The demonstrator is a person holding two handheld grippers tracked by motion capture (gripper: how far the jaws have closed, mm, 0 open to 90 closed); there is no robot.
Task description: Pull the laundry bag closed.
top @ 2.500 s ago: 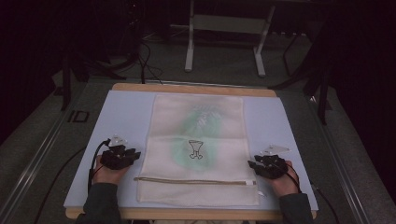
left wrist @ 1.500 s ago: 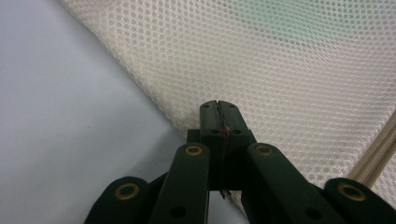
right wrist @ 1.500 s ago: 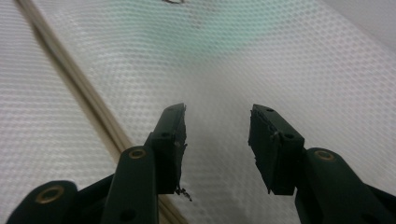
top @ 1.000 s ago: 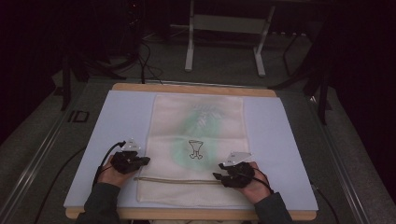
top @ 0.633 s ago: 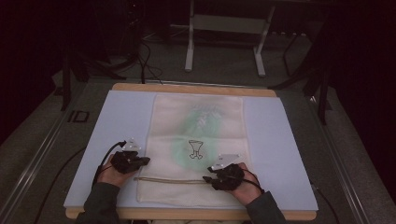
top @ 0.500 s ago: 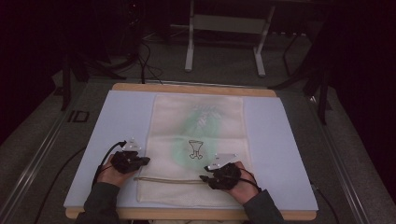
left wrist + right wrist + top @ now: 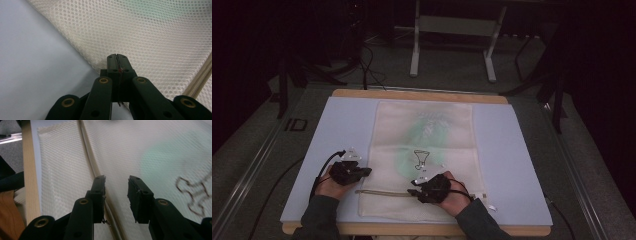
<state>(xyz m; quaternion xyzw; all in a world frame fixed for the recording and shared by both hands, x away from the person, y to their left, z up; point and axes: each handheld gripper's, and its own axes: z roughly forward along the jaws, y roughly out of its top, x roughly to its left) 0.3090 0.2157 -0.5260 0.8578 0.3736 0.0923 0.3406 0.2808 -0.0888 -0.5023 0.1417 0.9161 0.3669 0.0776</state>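
Cream mesh bag lies flat mid-table on the pale blue mat, zipper running along its near edge. Left gripper sits at bag's left edge, jaws closed tight w/ mesh edge pinched btwn them. Right gripper is over the zipper near bag's middle; jaws approx half open, have just been closing, straddling mesh beside the zipper, pads not pressing anything. Green patch shows thru mesh.

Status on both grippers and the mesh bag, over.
Left gripper shut on cream mesh zip bag edge. Right gripper open, jaws just closing, straddling the zipper. Nothing in the way.
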